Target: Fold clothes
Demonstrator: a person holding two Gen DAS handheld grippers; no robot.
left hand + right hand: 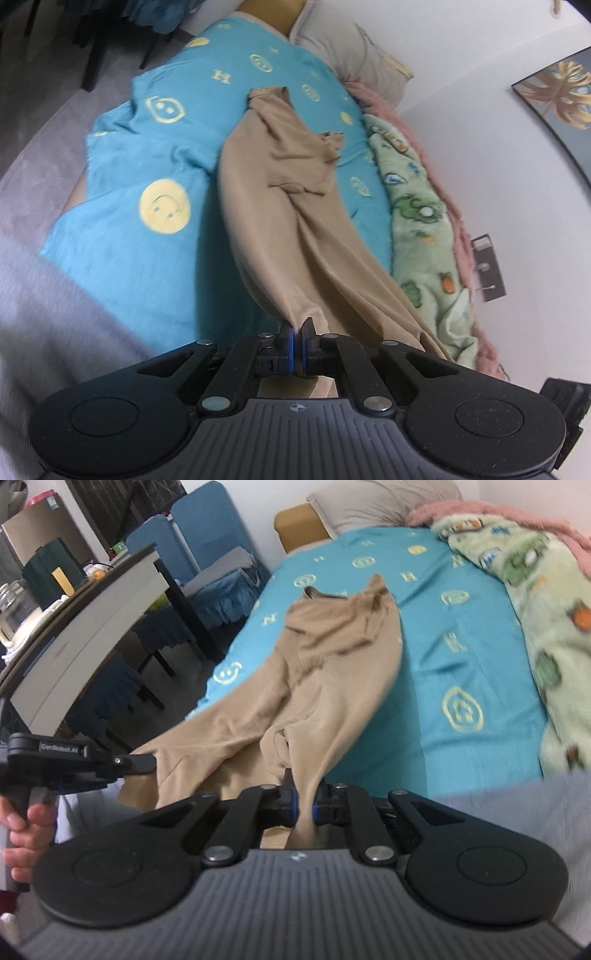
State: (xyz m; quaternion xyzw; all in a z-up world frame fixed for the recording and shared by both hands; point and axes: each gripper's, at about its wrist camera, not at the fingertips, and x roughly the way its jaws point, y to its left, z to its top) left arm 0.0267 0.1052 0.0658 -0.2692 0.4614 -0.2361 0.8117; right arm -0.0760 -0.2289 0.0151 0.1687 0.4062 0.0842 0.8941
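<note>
One tan soft-knit garment (291, 192) is lying stretched lengthwise on the bed's teal sheet (147, 258), near end lifted and bunching. Left tongs (297, 341) are pinching one hem corner; right tongs (303, 805) are clenching another fold of it (325, 672). Two tongs, both level, pointing up the bed. Fleecy green blanket (535, 602) is lying beside; one grey pillow (384, 502) is sitting at the head.
</note>
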